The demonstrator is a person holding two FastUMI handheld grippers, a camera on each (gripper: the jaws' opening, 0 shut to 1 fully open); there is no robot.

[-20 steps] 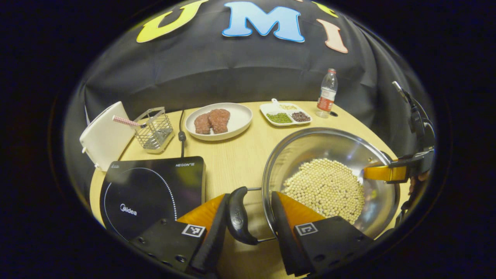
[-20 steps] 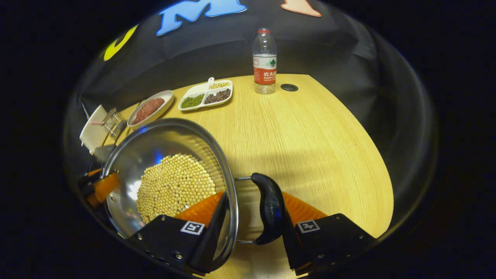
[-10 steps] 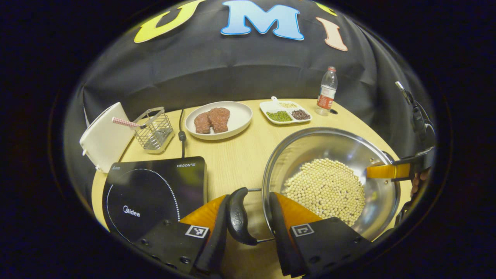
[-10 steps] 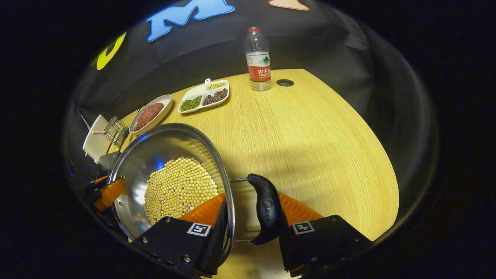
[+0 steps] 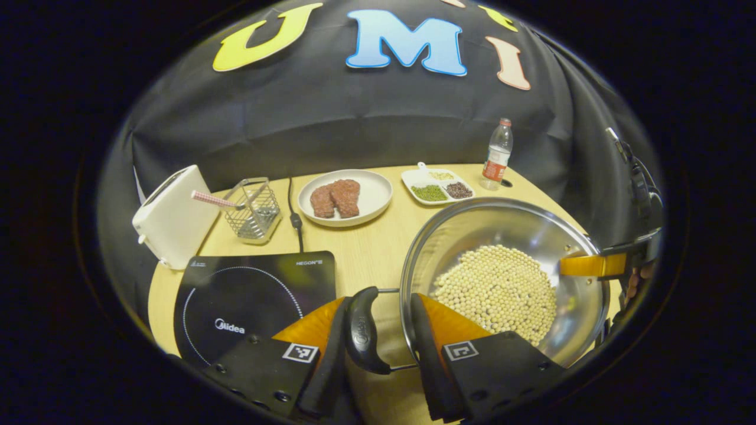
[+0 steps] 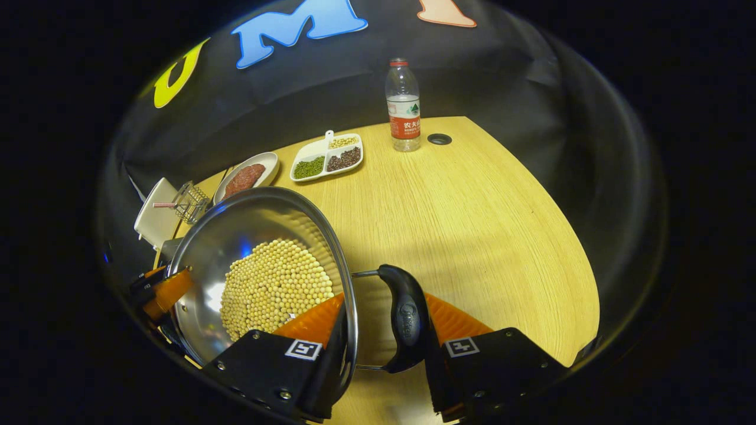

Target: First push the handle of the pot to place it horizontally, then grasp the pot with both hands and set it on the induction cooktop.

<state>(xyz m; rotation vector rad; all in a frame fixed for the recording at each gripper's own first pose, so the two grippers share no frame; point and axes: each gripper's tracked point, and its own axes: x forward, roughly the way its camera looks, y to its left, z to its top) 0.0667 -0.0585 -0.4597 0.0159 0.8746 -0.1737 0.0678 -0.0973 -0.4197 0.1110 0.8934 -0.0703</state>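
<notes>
The left gripper [image 5: 378, 336] has black housings dotted with screws, each carrying a square black-and-white marker, and ribbed orange fingers [image 5: 310, 323] edged in black. The right gripper [image 6: 384, 342] is built alike.

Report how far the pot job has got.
Done: the handle of the pot lies horizontal. In hand: left gripper and right gripper each clamp a handle against the rim, one finger inside the pot. Left: carry it onto the induction cooktop, which is bare; whether the pot is lifted I cannot tell.
</notes>
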